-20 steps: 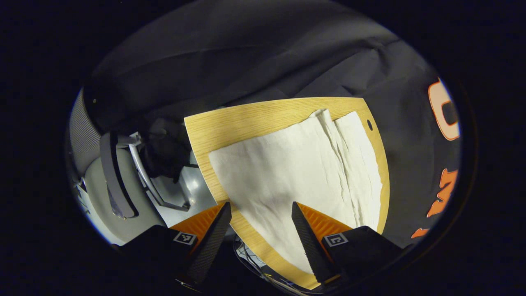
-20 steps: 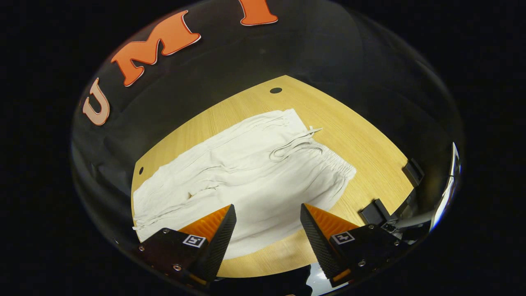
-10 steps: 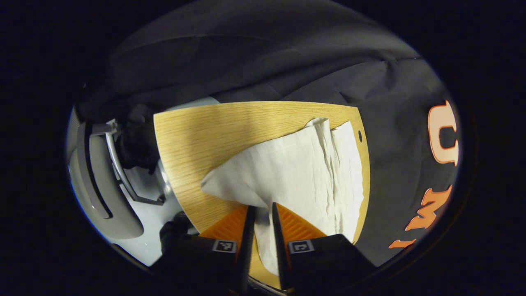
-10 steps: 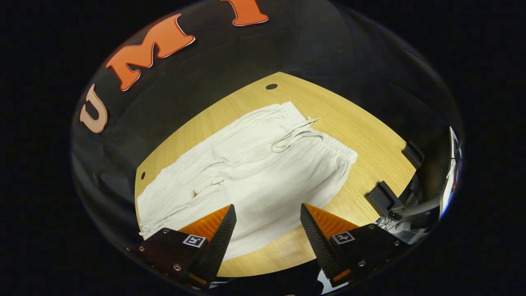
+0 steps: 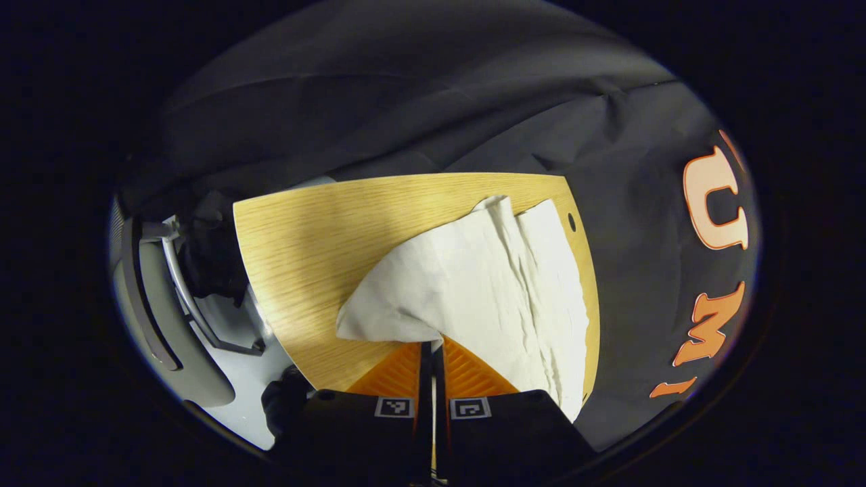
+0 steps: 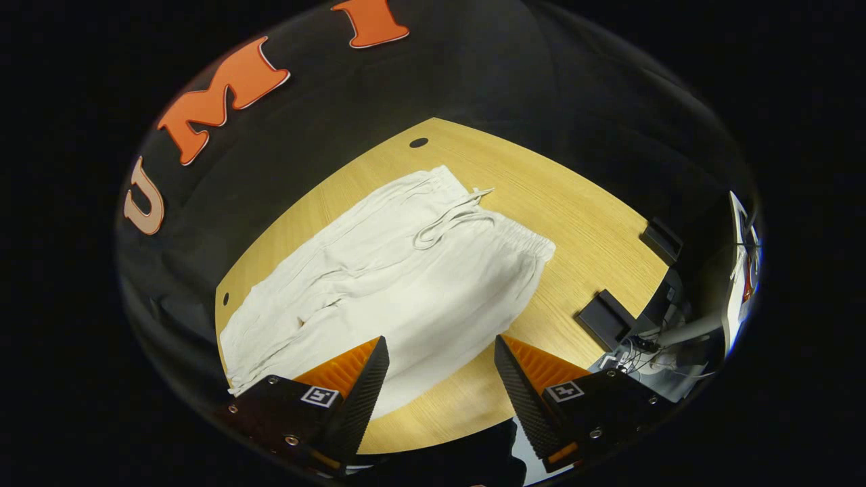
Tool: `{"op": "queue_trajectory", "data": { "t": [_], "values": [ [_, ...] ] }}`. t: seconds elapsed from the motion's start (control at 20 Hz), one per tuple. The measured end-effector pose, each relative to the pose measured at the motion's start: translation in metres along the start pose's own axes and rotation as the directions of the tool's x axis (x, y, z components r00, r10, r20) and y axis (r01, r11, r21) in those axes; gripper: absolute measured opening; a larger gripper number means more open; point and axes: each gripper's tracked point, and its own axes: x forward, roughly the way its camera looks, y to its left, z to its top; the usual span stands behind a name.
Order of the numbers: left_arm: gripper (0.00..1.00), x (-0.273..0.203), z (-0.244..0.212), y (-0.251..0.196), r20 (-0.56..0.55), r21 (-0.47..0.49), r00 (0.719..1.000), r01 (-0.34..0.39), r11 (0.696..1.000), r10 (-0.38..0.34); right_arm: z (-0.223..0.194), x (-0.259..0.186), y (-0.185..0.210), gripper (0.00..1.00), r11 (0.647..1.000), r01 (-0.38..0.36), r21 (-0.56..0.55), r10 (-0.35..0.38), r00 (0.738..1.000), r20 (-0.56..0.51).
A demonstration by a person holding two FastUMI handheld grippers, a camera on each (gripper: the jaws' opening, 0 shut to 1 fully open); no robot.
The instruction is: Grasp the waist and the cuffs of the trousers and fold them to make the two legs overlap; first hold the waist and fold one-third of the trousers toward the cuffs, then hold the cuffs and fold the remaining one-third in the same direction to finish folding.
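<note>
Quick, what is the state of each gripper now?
Left gripper: shut on the trousers, pinching a lifted edge.
Right gripper: open, holding nothing, above the trousers on the table.

The cream, wrinkled cloth trousers are spread flat mid-frame, drawstring waist at upper right, one corner lifted and pinched.

Left gripper jaws pinched together on cloth — right gripper jaws spread wide, holding nothing
</note>
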Motion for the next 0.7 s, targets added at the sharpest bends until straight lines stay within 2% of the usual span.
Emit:
{"op": "queue_trajectory", "data": {
  "t": [0.3, 0.7],
  "values": [
    [0.07, -0.028, 0.006, -0.033, 0.06, 0.079, 0.998, 0.023, 0.997, -0.028, 0.018, 0.036, -0.032, 0.95, 0.998, 0.018, 0.068, -0.015, 0.999, -0.045],
    [0.06, -0.051, 0.008, -0.085, 0.134, 0.226, 0.989, 0.036, 0.973, -0.068, 0.048, 0.086, -0.081, 0.92, 0.99, 0.071, 0.126, -0.06, 0.994, -0.086]
  ]
}}
